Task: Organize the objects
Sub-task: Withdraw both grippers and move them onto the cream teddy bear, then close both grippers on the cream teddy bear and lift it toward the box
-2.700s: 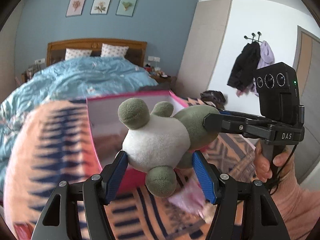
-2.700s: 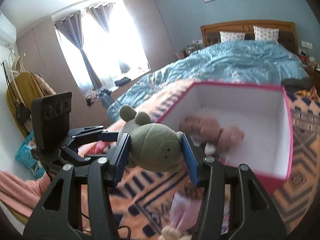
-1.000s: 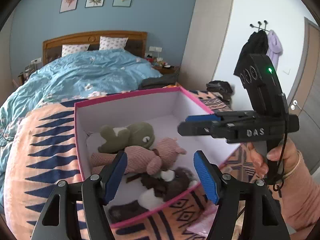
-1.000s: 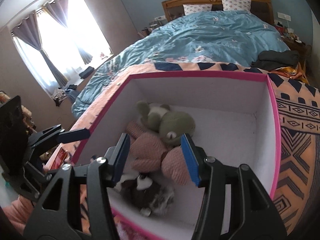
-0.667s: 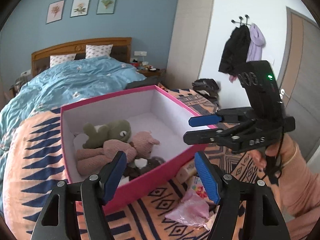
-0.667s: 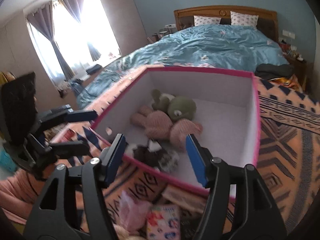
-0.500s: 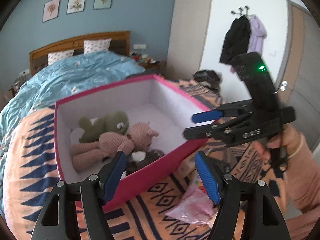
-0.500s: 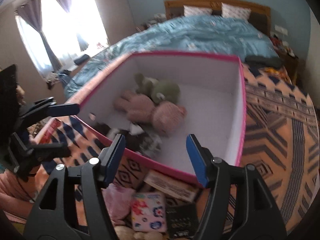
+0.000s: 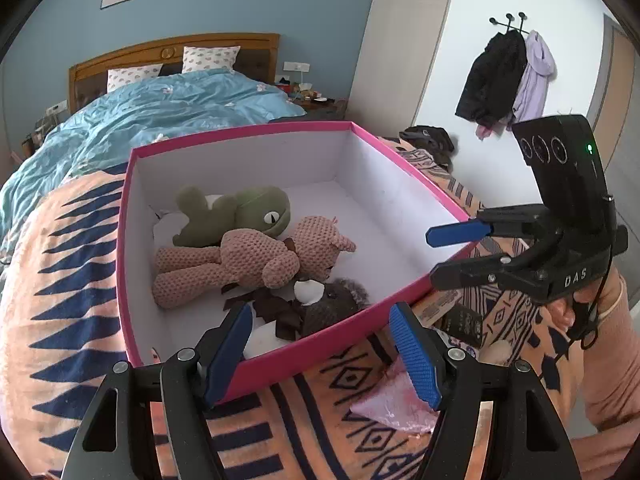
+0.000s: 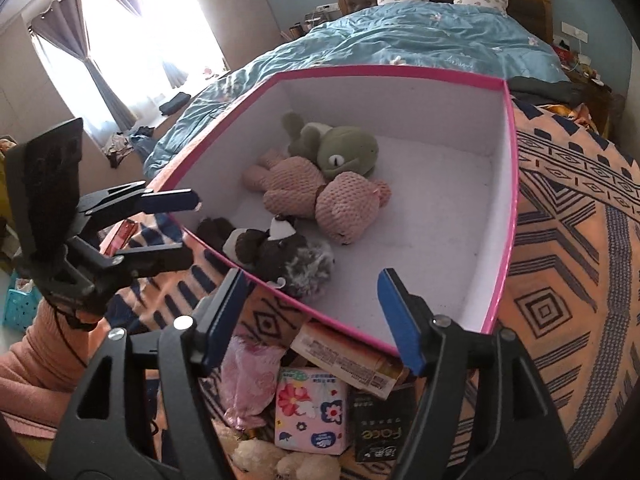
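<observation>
Plushies (frog [image 9: 244, 212], pink bear [image 9: 248, 256], dark one [image 10: 280, 256]) are already dropped in the pink box [image 9: 280, 364] on the bed, left tool [image 9: 320, 344] held released and empty, right tool [image 10: 312, 312] opening on nothing, tissue pack [image 10: 310, 412] and small boxes [image 10: 348, 354] left outside.

The box [image 9: 384, 152] is pink outside and white inside. The frog [image 9: 248, 210] is green, the bear [image 9: 240, 258] pink, the blanket [image 9: 60, 280] orange with dark blue pattern.
</observation>
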### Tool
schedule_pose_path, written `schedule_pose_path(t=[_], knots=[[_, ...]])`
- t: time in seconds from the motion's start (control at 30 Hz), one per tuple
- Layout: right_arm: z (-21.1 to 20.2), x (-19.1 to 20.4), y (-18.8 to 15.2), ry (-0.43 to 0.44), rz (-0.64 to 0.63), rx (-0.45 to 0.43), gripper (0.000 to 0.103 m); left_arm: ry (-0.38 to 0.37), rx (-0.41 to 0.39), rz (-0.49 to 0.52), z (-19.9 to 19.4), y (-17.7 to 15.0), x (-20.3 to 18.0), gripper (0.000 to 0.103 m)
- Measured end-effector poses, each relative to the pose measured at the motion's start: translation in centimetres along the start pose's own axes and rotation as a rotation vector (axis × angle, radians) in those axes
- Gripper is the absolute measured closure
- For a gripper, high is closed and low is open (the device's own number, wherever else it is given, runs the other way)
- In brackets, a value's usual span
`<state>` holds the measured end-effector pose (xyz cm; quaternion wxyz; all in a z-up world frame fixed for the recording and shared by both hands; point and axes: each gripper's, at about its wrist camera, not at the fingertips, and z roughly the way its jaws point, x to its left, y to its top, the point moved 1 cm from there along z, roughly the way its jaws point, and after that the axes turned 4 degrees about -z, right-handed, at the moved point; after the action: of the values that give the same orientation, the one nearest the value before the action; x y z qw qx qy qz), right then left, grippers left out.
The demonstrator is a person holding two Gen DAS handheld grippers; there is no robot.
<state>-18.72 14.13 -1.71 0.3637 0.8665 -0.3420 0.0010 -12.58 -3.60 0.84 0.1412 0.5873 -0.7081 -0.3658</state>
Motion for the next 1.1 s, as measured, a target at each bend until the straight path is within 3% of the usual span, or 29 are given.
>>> schedule_pose_path(t=[0.17, 0.27, 0.47, 0.8, 0.97, 1.1], knots=[[-0.7, 0.2, -0.7, -0.008, 0.012, -0.032, 0.033, 0.017, -0.001, 0.028, -0.6, -0.7, -1.0, 0.030], [-2.5, 0.7, -1.5, -0.035, 0.008, -0.103, 0.033, 0.038, -0.036, 0.042, -1.4, -1.1, -1.5, 0.030], [-6.6, 2.2, -4.7, -0.027, -0.021, -0.209, 0.033, -0.022, -0.112, 0.070, -4.1, -2.3, -3.4, 0.030], [-4.8, 1.2, -13.0, -0.026, 0.079, -0.093, 0.033, -0.163, -0.002, 0.120, -2.1, -7.3, -8.4, 0.030], [-4.2, 0.7, -15.3, -0.004, 0.133, -0.088, 0.034, -0.234, 0.055, 0.111, -1.0, -9.8, -10.5, 0.030], [-3.2, 0.2, -15.6, 0.028, 0.155, -0.081, 0.042, -0.266, 0.098, 0.103, -0.1, -10.9, -11.5, 0.030]])
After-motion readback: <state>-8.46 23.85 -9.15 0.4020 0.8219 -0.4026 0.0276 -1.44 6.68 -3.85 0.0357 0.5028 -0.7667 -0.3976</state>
